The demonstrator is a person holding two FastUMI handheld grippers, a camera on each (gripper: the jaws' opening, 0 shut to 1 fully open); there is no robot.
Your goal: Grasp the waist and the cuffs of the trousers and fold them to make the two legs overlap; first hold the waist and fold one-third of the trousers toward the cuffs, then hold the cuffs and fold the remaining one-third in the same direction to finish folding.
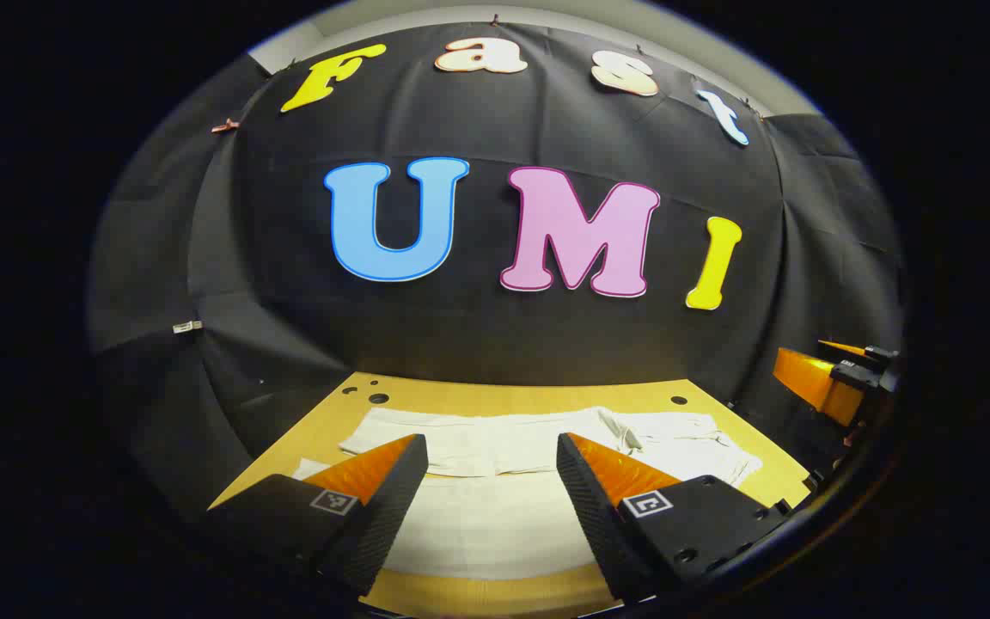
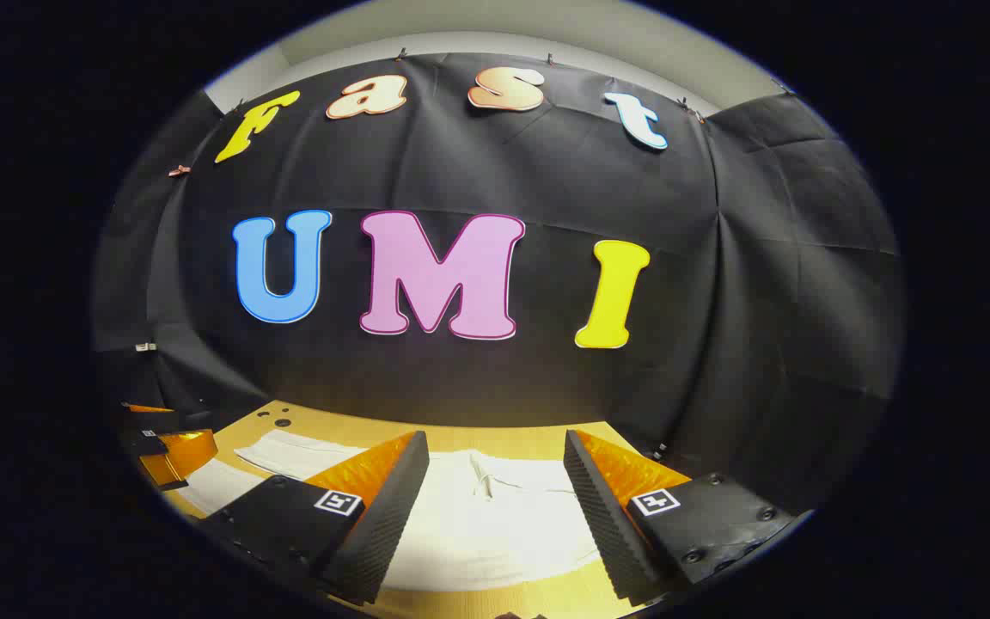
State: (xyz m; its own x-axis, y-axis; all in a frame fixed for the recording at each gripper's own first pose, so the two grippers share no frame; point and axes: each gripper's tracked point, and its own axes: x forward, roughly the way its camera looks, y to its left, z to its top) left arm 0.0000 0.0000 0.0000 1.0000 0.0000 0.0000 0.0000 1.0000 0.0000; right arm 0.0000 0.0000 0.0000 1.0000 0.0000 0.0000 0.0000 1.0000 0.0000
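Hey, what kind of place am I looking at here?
Probably a recording booth for handling demos, not a home: black cloth wall clipped up behind a wooden table with drilled holes, white trousers laid flat on it, and both grippers open above them.

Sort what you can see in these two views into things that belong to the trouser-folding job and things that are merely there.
Belonging to the job:
- trousers, pale, spread flat on the table
- left tool, open above them
- right tool, open above them

Merely there:
- wooden table
- small holes in the tabletop
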